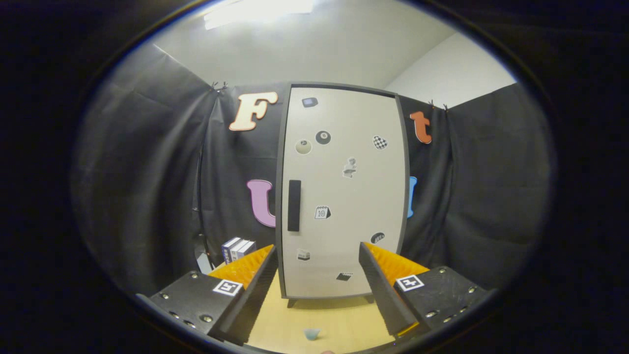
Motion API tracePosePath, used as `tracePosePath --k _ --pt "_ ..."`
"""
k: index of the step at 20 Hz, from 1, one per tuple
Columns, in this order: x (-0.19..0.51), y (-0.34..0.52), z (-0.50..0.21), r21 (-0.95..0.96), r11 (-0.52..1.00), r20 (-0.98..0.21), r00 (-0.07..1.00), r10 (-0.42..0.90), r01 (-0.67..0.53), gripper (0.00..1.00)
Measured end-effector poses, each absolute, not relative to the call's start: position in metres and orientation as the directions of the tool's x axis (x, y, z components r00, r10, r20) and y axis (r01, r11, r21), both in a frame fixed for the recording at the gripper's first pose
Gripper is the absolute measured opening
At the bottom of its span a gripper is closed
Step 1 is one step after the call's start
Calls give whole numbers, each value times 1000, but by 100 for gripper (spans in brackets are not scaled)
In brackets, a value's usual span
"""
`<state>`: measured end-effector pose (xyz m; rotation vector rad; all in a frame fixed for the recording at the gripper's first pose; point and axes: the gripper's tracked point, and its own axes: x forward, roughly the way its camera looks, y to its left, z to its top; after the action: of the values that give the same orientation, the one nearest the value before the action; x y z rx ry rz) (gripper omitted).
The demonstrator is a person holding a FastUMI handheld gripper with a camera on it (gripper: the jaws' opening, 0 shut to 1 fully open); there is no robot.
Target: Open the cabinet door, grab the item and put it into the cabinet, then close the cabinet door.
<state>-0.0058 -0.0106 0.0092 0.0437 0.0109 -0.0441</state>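
Note:
A tall white cabinet [344, 191] with a dark frame stands upright on the wooden table [324, 319], straight ahead beyond my fingers. Its door is shut; a black vertical handle [294, 205] sits on the door's left side, and several stickers dot the door. A small dark blue and white box [237, 249] stands on the table left of the cabinet, just past my left finger. My gripper [317, 250] is open, fingers wide apart with nothing between them, held short of the cabinet's lower part.
Black cloth walls close in on the left, back and right. A small pale blue object [311, 334] lies on the table close under the fingers. The cabinet rests on short feet near the table's back.

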Motion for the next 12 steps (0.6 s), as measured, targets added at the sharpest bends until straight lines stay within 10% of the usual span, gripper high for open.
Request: tracePosePath --k 12 --pt "31 6 5 49 999 -30 1000 -6 7 98"
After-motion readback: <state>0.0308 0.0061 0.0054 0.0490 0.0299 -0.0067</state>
